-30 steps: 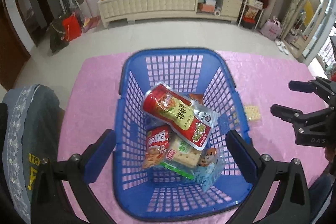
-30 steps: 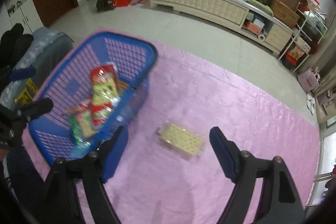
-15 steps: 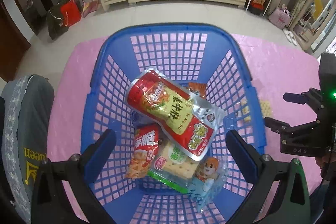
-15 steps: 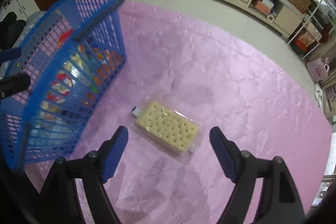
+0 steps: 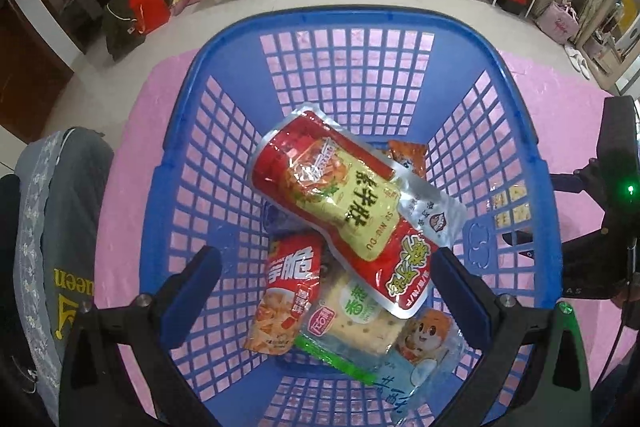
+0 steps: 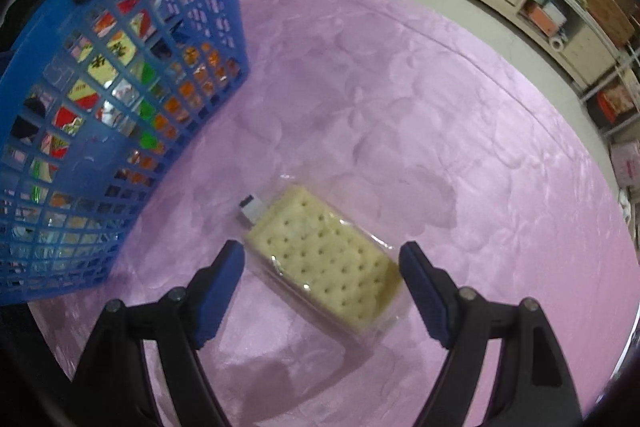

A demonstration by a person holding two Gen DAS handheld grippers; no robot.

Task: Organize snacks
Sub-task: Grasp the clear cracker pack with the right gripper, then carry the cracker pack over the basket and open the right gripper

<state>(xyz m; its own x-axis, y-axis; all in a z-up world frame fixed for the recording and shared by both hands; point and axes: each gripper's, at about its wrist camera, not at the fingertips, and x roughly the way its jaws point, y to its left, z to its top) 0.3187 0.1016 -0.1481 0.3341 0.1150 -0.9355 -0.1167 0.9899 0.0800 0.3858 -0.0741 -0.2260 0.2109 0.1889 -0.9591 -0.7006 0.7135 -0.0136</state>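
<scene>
Right wrist: right gripper (image 6: 322,277) fingers (image 6: 218,285) straddle cracker pack (image 6: 324,259)

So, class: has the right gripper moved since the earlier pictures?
Yes. The right gripper has come down toward the cracker pack on the pink cloth; its open jaws now straddle it.

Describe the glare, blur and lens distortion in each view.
Left wrist view: sharp, with glare on the foil of the red snack pouch; fisheye bows the blue basket rim. Right wrist view: softer, slightly blurred cracker pack, sheen on its clear wrap, dark vignette corners, pink tablecloth curved.
</scene>
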